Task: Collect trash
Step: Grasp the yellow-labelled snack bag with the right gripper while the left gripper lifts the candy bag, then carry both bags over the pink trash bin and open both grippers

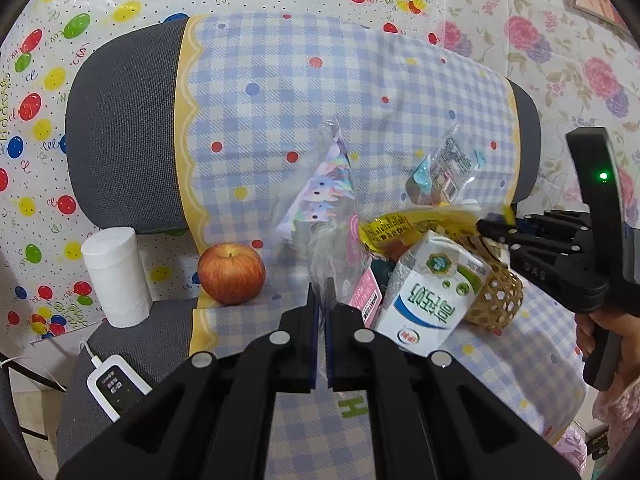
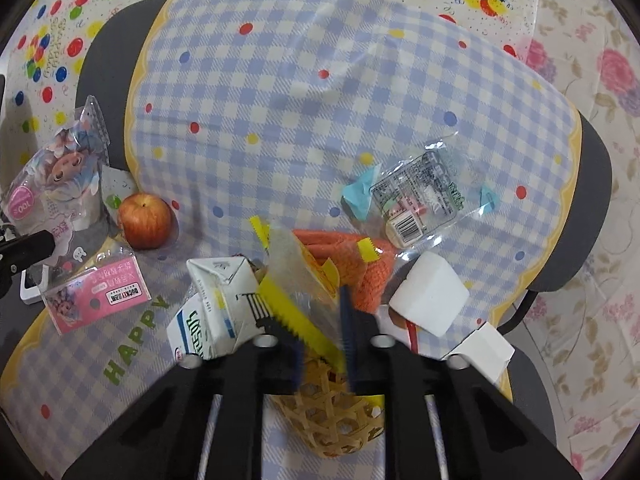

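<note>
Trash crowds the checked cloth [image 2: 320, 92] draped over this grey chair [image 1: 120, 128]. My left gripper [image 1: 320, 296] is pinched nearly closed on a clear cartoon-printed bag [image 1: 324, 200], which stands up from my fingertips toward twelve o'clock in the left view; the same bag shows at nine o'clock in the right view. My right gripper [image 2: 322, 320] has its jaws a narrow way apart over the woven basket [image 2: 328, 420], with a yellow-edged wrapper [image 2: 296, 292] between the fingers; whether the pads actually press it I cannot tell. A milk carton [image 2: 216, 312] leans at the basket's rim, just at ten o'clock from that gripper. An orange knitted piece [image 2: 360, 272] lies at twelve o'clock behind the wrapper, and a clear packet with a barcode [image 2: 420, 204] rests on the cloth at one o'clock. An apple [image 1: 231, 274] sits at ten o'clock of my left gripper, with a paper roll [image 1: 116, 276] beside it farther left. A white block [image 2: 430, 294] lies at two o'clock of my right gripper.
</note>
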Tool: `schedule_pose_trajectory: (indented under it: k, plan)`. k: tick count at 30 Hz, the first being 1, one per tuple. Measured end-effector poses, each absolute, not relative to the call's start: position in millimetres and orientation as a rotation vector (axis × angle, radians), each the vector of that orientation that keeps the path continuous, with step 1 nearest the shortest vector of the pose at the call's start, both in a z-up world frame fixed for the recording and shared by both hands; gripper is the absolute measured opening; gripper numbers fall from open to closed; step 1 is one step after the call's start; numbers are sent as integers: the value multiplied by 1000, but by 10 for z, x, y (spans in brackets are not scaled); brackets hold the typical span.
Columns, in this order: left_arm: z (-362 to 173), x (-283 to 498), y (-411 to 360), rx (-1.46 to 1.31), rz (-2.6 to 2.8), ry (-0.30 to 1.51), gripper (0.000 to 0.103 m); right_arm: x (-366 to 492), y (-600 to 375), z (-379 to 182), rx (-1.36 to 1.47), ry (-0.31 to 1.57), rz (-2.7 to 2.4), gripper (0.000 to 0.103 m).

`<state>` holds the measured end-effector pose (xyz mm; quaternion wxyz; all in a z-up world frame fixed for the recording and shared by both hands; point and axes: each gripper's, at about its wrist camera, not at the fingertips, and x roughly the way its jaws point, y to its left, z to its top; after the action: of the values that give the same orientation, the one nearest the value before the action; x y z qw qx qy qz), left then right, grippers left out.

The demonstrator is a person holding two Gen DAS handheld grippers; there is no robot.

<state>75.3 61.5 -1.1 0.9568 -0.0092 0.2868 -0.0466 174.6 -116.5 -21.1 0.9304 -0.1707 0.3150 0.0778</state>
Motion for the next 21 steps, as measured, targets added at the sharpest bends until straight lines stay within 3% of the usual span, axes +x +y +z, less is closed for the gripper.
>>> schedule_pose_trajectory:
  k: [3,10,21]
  plan:
    - [127,700,578,-21,-99,551,1,1628,-1304,138,-250,520,134,1]
    - [523,246,402,16,-133,430,1,906,-1725,812,-87,374,85,1]
    - [360,-350,-308,78,-308,444,1,-470,-2481,540,2,468,-47,1]
